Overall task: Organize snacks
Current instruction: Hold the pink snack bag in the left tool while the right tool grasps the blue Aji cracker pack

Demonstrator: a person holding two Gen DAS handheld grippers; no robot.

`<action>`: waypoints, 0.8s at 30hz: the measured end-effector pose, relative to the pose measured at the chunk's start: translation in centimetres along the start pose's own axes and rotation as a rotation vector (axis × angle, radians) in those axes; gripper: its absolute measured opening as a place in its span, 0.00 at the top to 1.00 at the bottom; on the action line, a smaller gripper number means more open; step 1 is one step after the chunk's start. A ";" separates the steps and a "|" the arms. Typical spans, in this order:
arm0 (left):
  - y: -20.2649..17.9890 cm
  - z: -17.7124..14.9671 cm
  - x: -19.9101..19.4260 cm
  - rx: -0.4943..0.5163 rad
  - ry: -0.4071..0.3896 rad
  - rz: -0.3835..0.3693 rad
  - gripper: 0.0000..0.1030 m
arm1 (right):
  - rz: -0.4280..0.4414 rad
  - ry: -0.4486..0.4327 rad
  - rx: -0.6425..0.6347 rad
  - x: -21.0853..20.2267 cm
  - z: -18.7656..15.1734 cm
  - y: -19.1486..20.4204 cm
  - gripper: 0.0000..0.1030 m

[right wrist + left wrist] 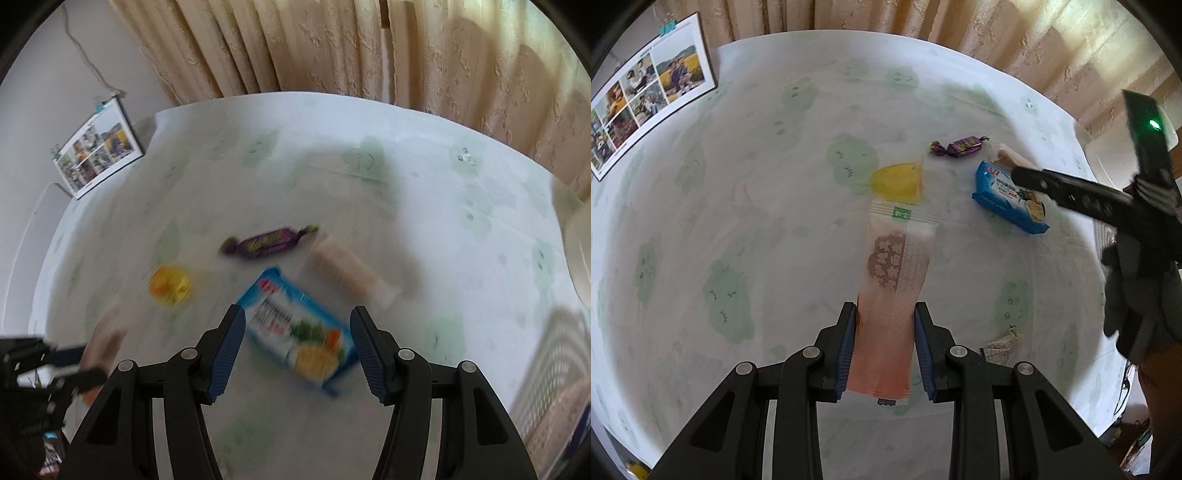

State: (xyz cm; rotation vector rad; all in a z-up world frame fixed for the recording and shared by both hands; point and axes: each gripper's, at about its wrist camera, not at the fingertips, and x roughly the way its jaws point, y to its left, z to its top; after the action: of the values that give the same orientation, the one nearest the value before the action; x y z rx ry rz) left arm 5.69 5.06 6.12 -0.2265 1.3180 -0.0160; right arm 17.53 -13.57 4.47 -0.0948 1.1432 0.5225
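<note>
Left gripper point(885, 347): jaws narrowed, both blue pads pressed against the sides of a pink packet point(892, 302). The packet is clamped near its lower end and stands out ahead of the fingers, its green-striped top edge farthest from the camera. It is raised above the tablecloth point(757, 206).

Right gripper point(297, 354): jaws stand about half open and hold nothing. A blue packet point(295, 332) lies on the tablecloth point(424, 221) below and between the fingers, set aslant; its near corner sits close to the right pad. No pad presses on it. This view is blurred, so contact with the cloth or packet edges cannot be told more finely.

Other snacks on the cloth, seen from the left wrist: a yellow sweet point(897, 181) just beyond the pink packet's top; a purple candy point(960, 146) farther back and to the right; a beige bar point(1006, 155) beside the blue packet point(1008, 197), partly behind the right gripper's finger. A crumpled wrapper point(1001, 345) lies near the left gripper's right finger.

From the right wrist the beige bar point(351, 271) lies just beyond the blue packet, the purple candy point(267, 242) to its left, the yellow sweet point(170, 284) left again.

A photo sheet point(646, 96) hangs at the far left; curtains point(369, 48) back the table.
</note>
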 end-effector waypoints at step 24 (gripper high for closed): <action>1.3 -0.1 -0.2 -0.040 0.011 0.003 0.73 | -0.125 0.095 -0.154 3.1 -2.7 5.6 0.52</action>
State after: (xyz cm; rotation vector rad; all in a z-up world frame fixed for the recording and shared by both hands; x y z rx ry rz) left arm 5.40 6.30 6.09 -0.2588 1.3301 0.0115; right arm 13.73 -8.46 1.61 -0.3254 1.1798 0.4983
